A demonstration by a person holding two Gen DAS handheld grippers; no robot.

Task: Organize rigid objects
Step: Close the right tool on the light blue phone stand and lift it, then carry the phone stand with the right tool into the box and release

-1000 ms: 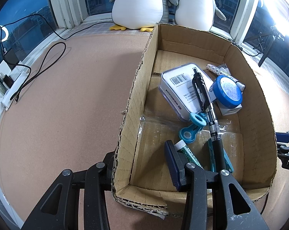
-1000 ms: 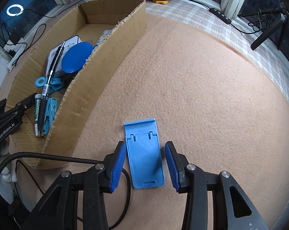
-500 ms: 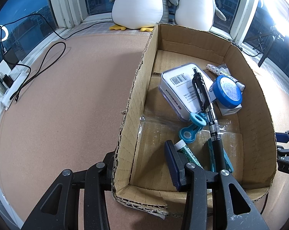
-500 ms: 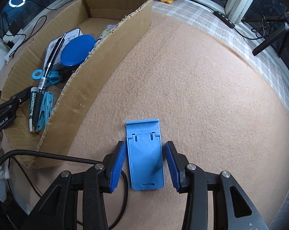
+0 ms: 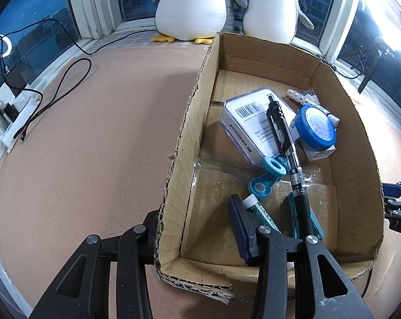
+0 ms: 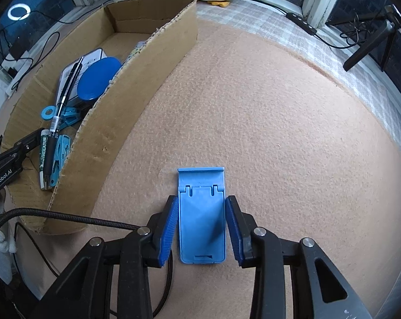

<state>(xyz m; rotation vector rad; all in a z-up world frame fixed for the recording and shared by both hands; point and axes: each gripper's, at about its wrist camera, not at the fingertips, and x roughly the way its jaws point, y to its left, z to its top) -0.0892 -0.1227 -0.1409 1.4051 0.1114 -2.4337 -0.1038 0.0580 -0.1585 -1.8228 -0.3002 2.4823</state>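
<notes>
Right gripper [image 6: 201, 228]: points steeply down over the blue stand [image 6: 201, 216], which lies flat on the tan felt of the counter [image 6: 280, 133], just right of the box [image 6: 136, 85]. Jaws astride the stand, one pad along each long edge, just closing in; a thin gap visible on each side, pads not yet pressing.

Left gripper [image 5: 195, 228]: jaws straddle the near-left wall of the box, one finger outside, the padded finger [image 5: 239, 230] inside, clamped on the cardboard.

Box contents, left wrist view:
- Case [image 5: 249, 125], white label with a barcode and small print, too small to read.
- Black pen [image 5: 285, 148], laid diagonally across the case.
- Blue tape roll [image 5: 316, 127], resting on a small white block [image 5: 318, 155].
- Patterned tube [image 5: 304, 101] at the far right wall.
- Teal ring clip [image 5: 267, 175] beside the pen.
- Green tube [image 5: 264, 216], white cap, letters reading "THOLATUM" in the right wrist view.
- Teal clip [image 5: 313, 220] under the pen tip.

Left gripper arm, seen in the right wrist view: marked "GenRobot.AI".

Behind the box: two plush penguins [image 5: 192, 8] on the sill. Far left: power strip [image 5: 19, 117] with cables.
</notes>
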